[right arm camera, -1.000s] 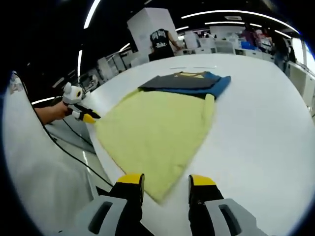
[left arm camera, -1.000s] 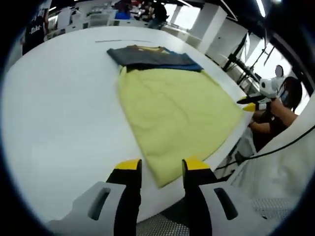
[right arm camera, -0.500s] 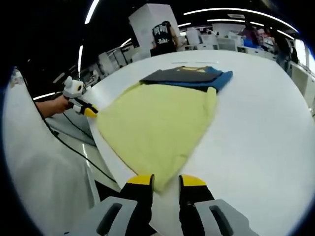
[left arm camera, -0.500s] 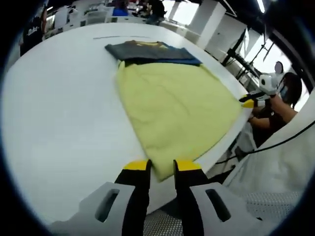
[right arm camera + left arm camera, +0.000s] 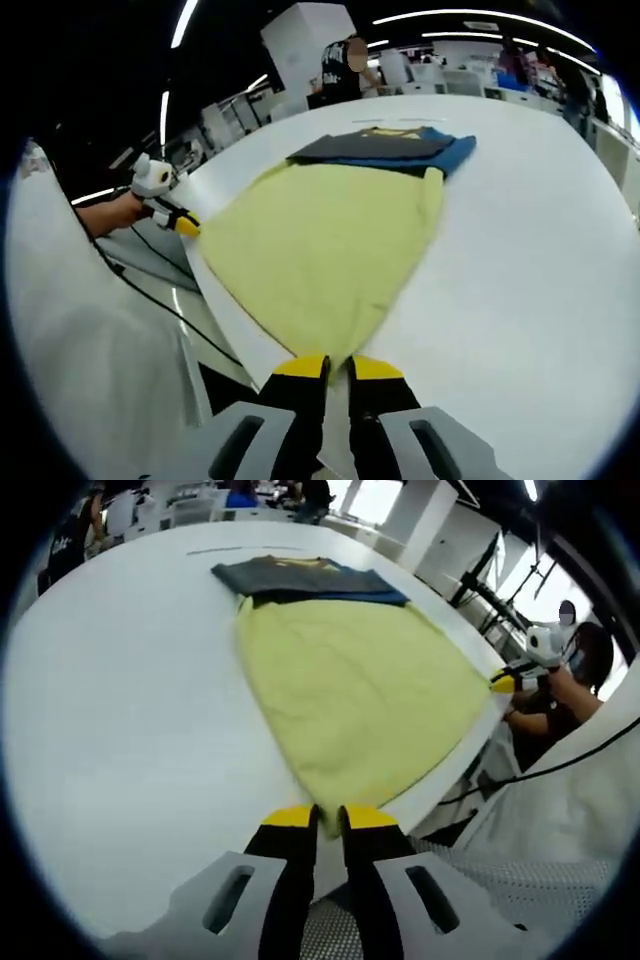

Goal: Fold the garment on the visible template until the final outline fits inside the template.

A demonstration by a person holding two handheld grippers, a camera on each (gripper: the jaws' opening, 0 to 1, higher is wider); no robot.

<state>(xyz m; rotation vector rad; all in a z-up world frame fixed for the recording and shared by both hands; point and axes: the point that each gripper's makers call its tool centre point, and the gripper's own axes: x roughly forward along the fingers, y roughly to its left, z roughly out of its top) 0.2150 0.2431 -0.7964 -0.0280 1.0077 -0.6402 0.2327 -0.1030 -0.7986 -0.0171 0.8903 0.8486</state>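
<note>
Yellow garment (image 5: pixel 360 690) lies flat on my white table (image 5: pixel 120 710).
Left gripper (image 5: pixel 328 818) and right gripper (image 5: pixel 338 367) each pinch a near corner.

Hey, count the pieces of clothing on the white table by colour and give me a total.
Yellow garment: 1
Dark grey garment: 1
Blue garment: 1
Total: 3
The grey and blue ones lie stacked at the yellow one's far end.

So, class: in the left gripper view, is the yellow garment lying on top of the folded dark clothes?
No, the yellow garment lies flat on the white table, with the folded dark clothes beyond its far edge.
</note>
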